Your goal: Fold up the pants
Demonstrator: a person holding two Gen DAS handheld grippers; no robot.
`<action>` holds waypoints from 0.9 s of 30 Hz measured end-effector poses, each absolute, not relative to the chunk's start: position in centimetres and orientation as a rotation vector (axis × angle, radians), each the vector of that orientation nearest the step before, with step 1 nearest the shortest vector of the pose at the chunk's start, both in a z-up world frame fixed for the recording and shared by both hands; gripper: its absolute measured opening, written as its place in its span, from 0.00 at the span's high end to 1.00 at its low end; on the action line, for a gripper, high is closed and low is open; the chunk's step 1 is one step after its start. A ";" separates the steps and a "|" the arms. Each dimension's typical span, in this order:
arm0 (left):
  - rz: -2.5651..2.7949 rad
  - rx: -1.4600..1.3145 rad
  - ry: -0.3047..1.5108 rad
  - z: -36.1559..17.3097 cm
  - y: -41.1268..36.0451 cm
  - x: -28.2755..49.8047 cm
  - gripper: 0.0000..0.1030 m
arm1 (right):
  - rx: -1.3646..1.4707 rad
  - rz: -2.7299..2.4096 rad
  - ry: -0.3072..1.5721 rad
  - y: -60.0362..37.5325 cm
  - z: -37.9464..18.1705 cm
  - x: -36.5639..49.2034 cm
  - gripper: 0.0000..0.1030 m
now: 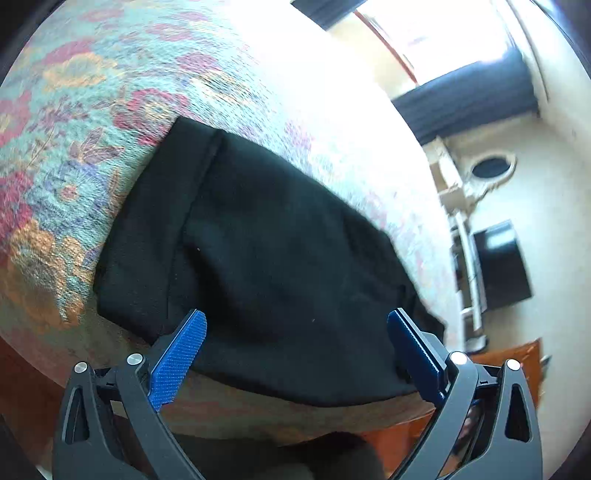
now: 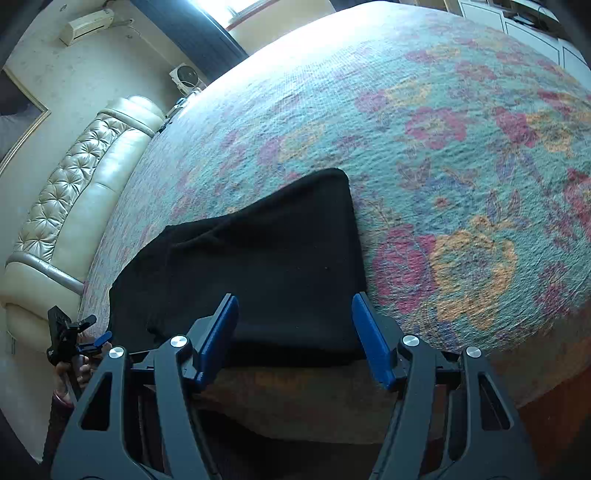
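on the bed (image 2: pixel 461 122), near its front edge, the black pants (image 2: pixel 258 266) lie folded into a compact, roughly rectangular stack on the floral bedspread (image 1: pixel 74 166). one layer of the stack sits a little back from the layer under it, leaving a seam-like step along one side of the pants (image 1: pixel 258 240) in the left wrist view.

the left claw (image 1: pixel 297 321) hangs just before the near edge of the pants with its blue pads (image 1: pixel 177 362) spread wide; no cloth lies between them and they hold nothing. the right claw (image 2: pixel 295 306) is likewise parted wide over the near edge of the pants, its blue fingers (image 2: pixel 218 339) gripping nothing. whether either claw touches the cloth cannot be told.

in the right wrist view the left claw (image 2: pixel 96 341) shows small beside the far-left corner of the pants, held in a hand (image 2: pixel 79 373).

beyond the pants, a cream tufted headboard (image 2: pixel 74 177) runs along one side of the bed. past the bed, on the wall, sits a white air conditioner (image 2: pixel 86 24). a dark curtain (image 1: pixel 469 99) hangs beside a bright window beyond the bed.
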State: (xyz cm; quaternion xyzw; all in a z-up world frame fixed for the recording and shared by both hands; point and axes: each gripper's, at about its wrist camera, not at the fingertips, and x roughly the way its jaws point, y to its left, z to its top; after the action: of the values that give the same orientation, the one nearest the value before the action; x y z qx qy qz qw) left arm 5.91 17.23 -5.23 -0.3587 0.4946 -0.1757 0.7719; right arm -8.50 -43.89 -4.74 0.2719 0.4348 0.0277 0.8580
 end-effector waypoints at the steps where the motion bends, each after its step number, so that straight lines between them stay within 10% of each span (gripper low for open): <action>1: -0.391 -0.853 1.050 -5.1 18.6 6.0 0.05 | 0.568 0.061 0.887 -43.5 -4.0 -8.6 0.35; 21: -0.593 -0.736 1.107 -9.3 22.4 13.5 0.06 | 0.687 0.249 0.994 -35.7 -5.8 -6.2 0.28; 23: -0.637 -0.775 1.098 -9.6 21.5 13.6 0.31 | 0.690 0.250 1.004 -35.9 -6.2 -6.0 0.27; 25: -0.579 -0.787 1.174 -11.4 20.7 13.9 0.81 | 0.695 0.250 1.010 -35.8 -6.4 -5.9 0.26; 27: -0.579 -0.867 1.150 -12.4 21.3 13.8 0.82 | 0.702 0.250 1.011 -35.8 -6.5 -5.9 0.26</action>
State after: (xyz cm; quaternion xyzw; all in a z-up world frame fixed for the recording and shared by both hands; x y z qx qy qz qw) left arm 13.80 21.30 -12.43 -0.3912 0.5192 -0.2611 0.7136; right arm -5.94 -35.78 -6.52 0.3285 0.4729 0.1169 0.8092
